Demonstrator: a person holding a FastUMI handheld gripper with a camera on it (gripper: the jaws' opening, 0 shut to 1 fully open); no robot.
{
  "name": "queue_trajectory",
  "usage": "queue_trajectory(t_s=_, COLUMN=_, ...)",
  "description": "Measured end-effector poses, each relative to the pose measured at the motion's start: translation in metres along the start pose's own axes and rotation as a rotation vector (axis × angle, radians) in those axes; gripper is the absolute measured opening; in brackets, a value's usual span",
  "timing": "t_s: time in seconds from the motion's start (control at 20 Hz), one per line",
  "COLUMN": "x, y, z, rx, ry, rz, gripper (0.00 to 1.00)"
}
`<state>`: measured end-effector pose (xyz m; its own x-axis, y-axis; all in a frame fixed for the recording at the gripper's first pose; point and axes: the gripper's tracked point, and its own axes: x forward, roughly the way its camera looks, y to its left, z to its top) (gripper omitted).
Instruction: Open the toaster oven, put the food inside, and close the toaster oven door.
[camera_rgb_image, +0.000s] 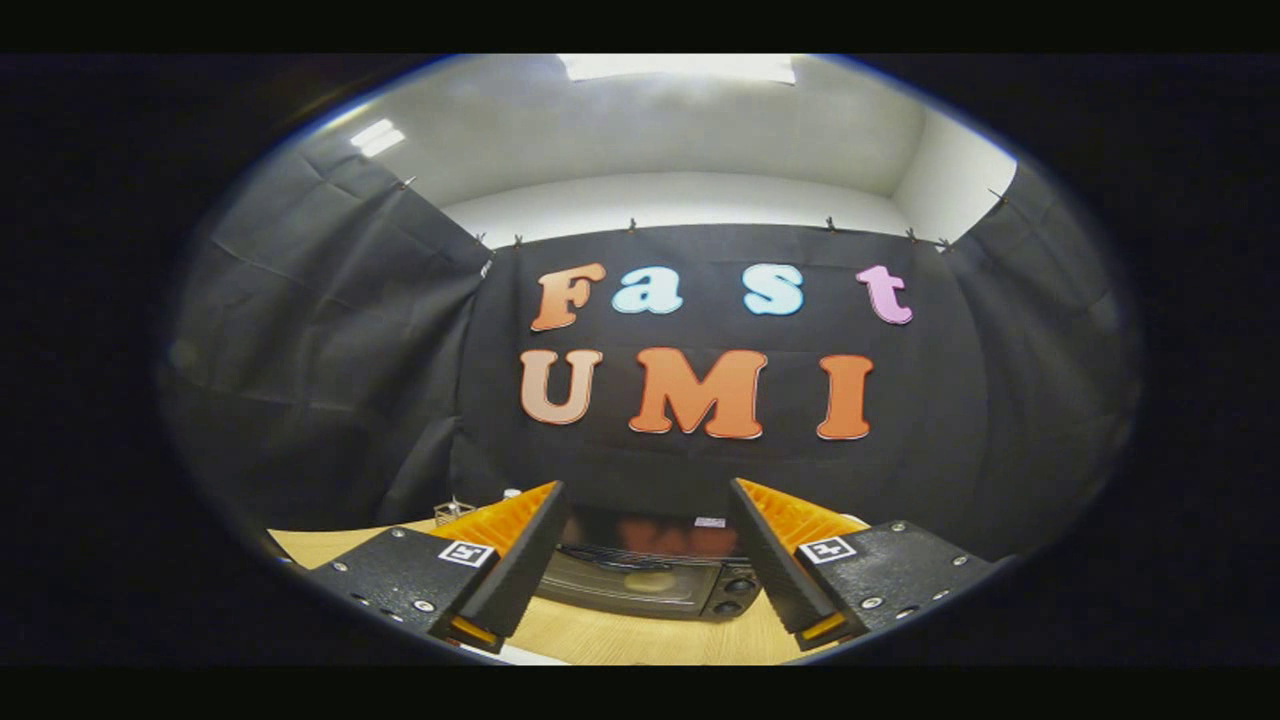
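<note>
tool (645, 545) wide, empty, well back from toaster oven (650, 580) on bench (640, 635); door shut, approach step; nxt: reach door handle

Tool (648, 545) with ridged fingers, screwed black plates, square black-and-white marker tags

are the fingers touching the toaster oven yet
Apart. In the gripper view the open fingers frame the toaster oven, which sits beyond them on the wooden table, bare tabletop showing between.
</note>
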<state>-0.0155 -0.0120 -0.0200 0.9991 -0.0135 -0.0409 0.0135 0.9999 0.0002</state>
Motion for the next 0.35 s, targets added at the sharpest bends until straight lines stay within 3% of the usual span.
queue_trajectory(t_s=0.35, x=0.008, y=-0.020, z=-0.004, rx=0.004, ry=-0.006, rz=-0.040, gripper=0.95)
